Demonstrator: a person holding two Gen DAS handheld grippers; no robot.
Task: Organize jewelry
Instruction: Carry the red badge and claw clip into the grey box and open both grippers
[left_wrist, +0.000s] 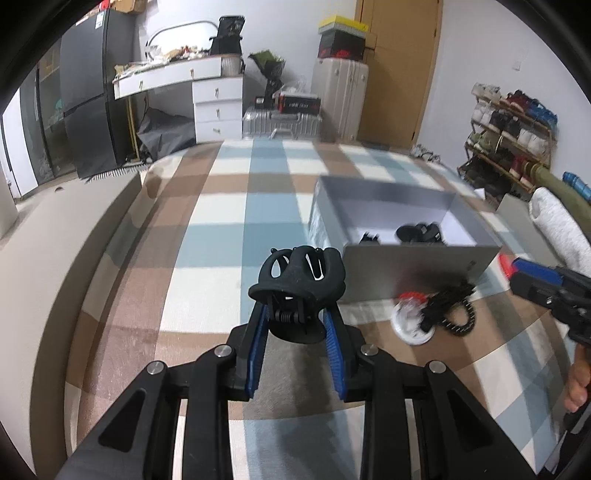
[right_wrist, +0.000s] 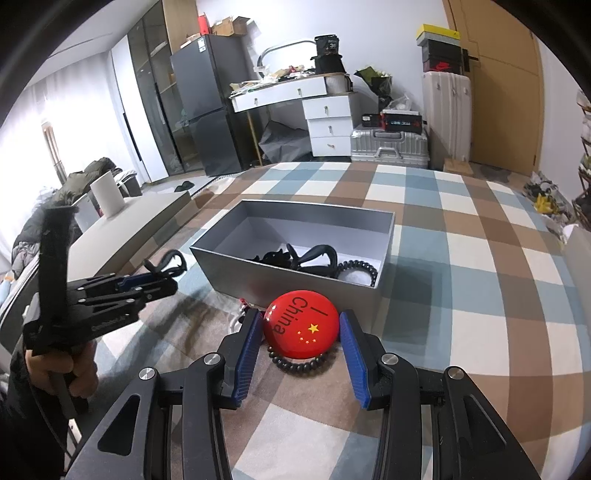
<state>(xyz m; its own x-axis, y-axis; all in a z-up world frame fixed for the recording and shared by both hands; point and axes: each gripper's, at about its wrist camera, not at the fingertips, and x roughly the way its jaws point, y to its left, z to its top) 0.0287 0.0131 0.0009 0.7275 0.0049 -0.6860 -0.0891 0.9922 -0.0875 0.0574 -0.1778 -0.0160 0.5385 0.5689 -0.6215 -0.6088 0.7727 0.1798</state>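
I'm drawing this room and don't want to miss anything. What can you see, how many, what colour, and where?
hair claw clip: one, black, clamped in the left gripper
round badge: one, red with yellow stars, between the right gripper's pads
beaded bracelet: one, black, on the bedspread under the badge
box: one, grey, on the bedspread, black clips and a coiled hair tie inside
checked bedspread: one, blue, brown and white
left hand-held gripper: black, blue pads
right hand-held gripper: black, blue pads
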